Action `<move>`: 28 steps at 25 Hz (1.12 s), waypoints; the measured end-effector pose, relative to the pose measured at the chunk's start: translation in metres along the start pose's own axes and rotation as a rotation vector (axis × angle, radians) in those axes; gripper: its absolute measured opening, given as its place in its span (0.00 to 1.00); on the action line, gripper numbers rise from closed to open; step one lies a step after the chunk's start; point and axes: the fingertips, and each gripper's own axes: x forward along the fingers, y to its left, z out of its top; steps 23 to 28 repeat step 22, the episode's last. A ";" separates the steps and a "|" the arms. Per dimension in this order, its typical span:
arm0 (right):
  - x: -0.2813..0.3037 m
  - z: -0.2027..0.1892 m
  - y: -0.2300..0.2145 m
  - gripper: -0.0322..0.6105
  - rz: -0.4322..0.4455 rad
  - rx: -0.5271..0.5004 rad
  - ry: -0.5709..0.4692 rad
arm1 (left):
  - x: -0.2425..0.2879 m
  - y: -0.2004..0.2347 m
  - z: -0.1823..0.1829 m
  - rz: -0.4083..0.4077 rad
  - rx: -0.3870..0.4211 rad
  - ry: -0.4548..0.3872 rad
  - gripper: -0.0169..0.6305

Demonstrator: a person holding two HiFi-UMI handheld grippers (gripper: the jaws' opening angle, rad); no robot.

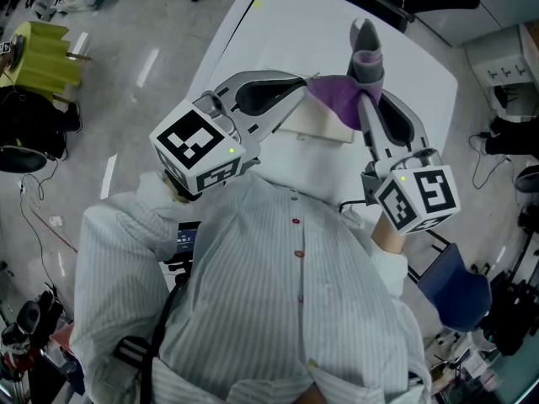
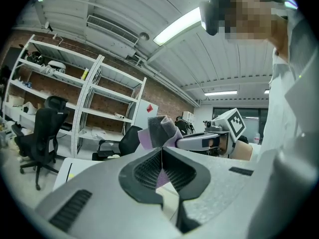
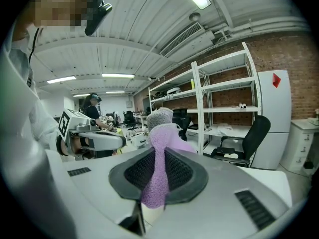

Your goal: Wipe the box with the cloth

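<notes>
Purple cloth [image 3: 155, 185] pinched between the closed fingers of the right gripper [image 3: 159, 151]; its grey end sticks out past the tips. Left gripper [image 2: 161, 149]: fingers also closed, clamping a thin edge of the same cloth. Head view: cloth spans both grippers, held in air over a pale box [image 1: 318, 128]. Box lies on the white surface [image 1: 253, 32], partly under the cloth. Cannot tell whether cloth touches box.

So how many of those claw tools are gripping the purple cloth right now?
2. The left gripper pinches the left edge of the cloth; the right gripper clamps its bunched right part. Both are shut on it.
</notes>
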 end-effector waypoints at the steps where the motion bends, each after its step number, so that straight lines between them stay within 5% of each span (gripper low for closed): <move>1: -0.001 0.000 0.000 0.13 -0.003 0.001 0.000 | 0.000 0.000 0.000 0.000 0.002 0.001 0.05; 28: -0.006 -0.011 -0.014 0.13 -0.044 0.003 0.032 | 0.006 0.005 -0.015 -0.022 0.003 0.043 0.05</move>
